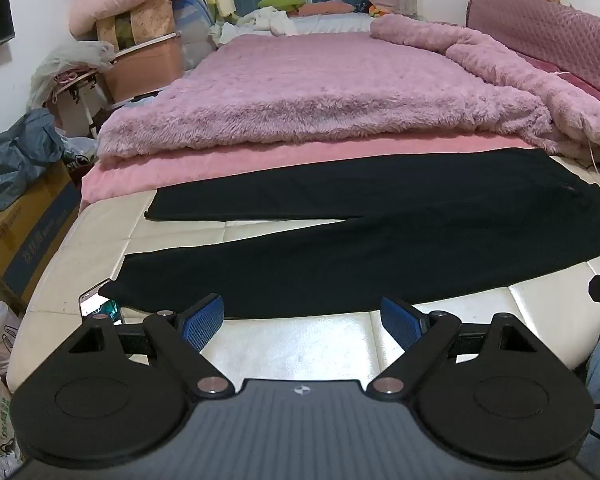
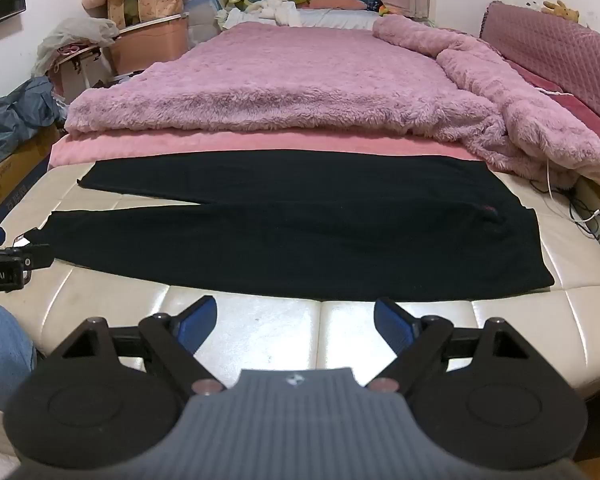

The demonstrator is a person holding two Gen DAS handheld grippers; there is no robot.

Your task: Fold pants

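Black pants (image 1: 380,232) lie flat on the cream padded end of the bed (image 1: 300,344), legs spread to the left, waist to the right. They show the same way in the right wrist view (image 2: 300,236). My left gripper (image 1: 302,316) is open and empty, just in front of the near leg's edge. My right gripper (image 2: 296,316) is open and empty, just in front of the near edge close to the waist. The left gripper (image 2: 4,264) shows at the right wrist view's left edge, by the near leg's cuff.
A fluffy pink blanket (image 1: 320,92) covers the bed behind the pants. A phone (image 1: 96,300) lies by the near cuff. Cardboard boxes (image 1: 24,240), bags and a storage bin stand left of the bed. Cables (image 2: 580,208) lie at the right. A jeans-clad leg (image 2: 0,344) is near.
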